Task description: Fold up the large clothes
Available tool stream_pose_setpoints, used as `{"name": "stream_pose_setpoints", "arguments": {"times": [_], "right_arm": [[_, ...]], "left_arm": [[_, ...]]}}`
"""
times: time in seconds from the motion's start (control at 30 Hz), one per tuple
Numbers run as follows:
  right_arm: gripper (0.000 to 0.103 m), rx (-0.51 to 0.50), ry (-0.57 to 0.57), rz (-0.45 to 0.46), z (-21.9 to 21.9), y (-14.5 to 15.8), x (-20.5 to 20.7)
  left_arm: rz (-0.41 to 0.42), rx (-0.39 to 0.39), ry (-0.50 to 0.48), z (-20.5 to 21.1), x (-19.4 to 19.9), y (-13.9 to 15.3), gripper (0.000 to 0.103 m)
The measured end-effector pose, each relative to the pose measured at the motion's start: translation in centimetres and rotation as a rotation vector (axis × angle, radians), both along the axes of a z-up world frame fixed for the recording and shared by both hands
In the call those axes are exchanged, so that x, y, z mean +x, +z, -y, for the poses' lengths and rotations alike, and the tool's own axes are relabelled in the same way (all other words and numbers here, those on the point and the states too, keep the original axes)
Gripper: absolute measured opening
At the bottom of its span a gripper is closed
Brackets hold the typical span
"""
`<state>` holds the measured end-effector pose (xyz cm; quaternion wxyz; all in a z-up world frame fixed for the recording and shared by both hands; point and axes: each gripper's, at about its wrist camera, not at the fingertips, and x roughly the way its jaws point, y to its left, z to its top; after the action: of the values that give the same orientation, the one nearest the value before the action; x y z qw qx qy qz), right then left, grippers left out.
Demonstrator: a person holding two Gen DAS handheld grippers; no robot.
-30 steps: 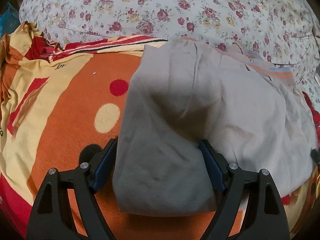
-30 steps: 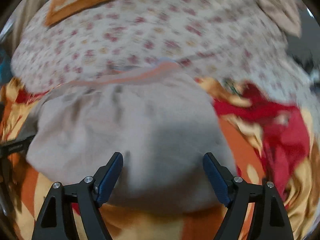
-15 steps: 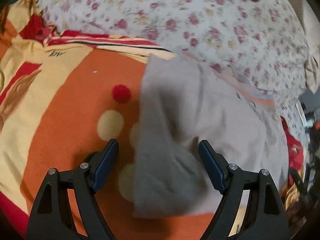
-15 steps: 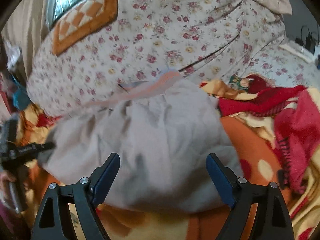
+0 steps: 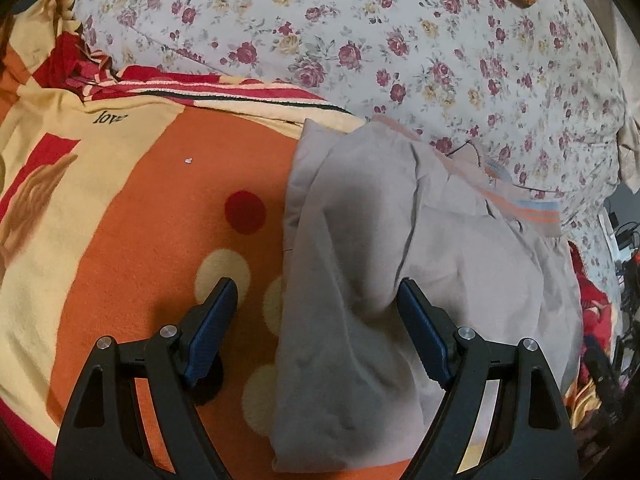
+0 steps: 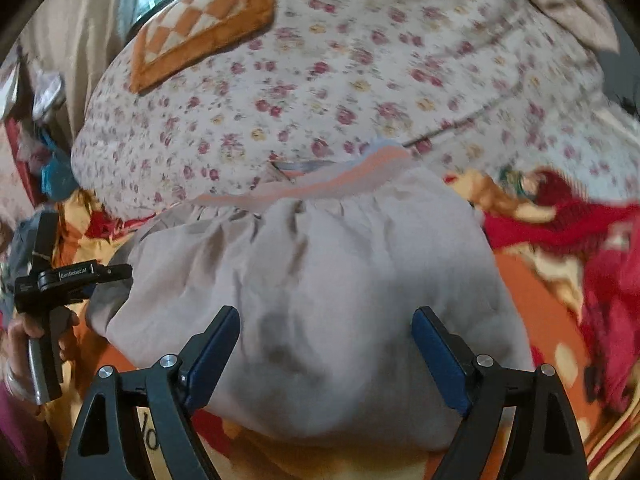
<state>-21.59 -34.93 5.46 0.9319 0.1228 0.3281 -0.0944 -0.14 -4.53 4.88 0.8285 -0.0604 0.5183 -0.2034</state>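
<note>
1. Left wrist view: the left gripper (image 5: 316, 312) is hovering above the bed with its jaws standing wide and gripping nothing. One finger (image 5: 212, 320) is hanging over the orange blanket (image 5: 132, 240); the other is hanging over the trousers (image 5: 400, 280). The grey trousers are lying folded on the blanket, right of a red dot (image 5: 245, 212) and pale dots. Their striped waistband (image 5: 528, 208) is lying at the far end, against the floral quilt (image 5: 360, 40).

2. Right wrist view: the right gripper (image 6: 326, 354) is hanging over the near part of the trousers (image 6: 320, 280), jaws wide apart and clasping nothing; cloth is lying below the gap, and the pads are not pressing it. The waistband (image 6: 320, 184) is touching the quilt (image 6: 320, 80). A checked cushion (image 6: 200, 20) is sitting on the quilt. A red cloth (image 6: 600, 260) is bunching on the right. At the left edge, a hand (image 6: 28, 332) is holding the left gripper (image 6: 72, 276) beside the trousers.
</note>
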Motion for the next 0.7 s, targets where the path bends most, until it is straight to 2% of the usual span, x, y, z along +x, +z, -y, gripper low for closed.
{"name": "stream_pose_setpoints", "arguments": {"times": [0.17,0.23,0.3,0.47,0.53,0.6,0.7], "right_arm": [[0.086,-0.032,0.037,-0.043,-0.9,0.3,3.0],[0.086,-0.028,0.039,-0.113,-0.9,-0.9,4.3],[0.086,-0.018,0.05,-0.145,-1.0,-1.3,4.2],[0.086,-0.046,0.059,-0.114,-0.7,-0.5,2.3],[0.086,0.001,0.048,-0.101,0.1,-0.7,1.9],[0.086,0.041,0.037,-0.09,0.7,-1.0,2.0],[0.086,0.061,0.035,-0.07,0.9,-1.3,2.1]], "left_arm": [[-0.008,-0.007,-0.003,0.2,0.2,-0.3,0.082],[-0.026,-0.02,-0.005,0.3,0.6,-0.5,0.082],[-0.042,-0.033,-0.009,0.3,1.1,-0.7,0.083],[-0.082,-0.117,0.012,-0.1,2.5,-1.2,0.091],[-0.076,-0.121,0.014,0.2,2.7,-1.3,0.094],[-0.072,-0.105,-0.013,1.0,2.8,-1.6,0.1],[-0.068,-0.088,-0.044,1.9,2.7,-1.7,0.101]]}}
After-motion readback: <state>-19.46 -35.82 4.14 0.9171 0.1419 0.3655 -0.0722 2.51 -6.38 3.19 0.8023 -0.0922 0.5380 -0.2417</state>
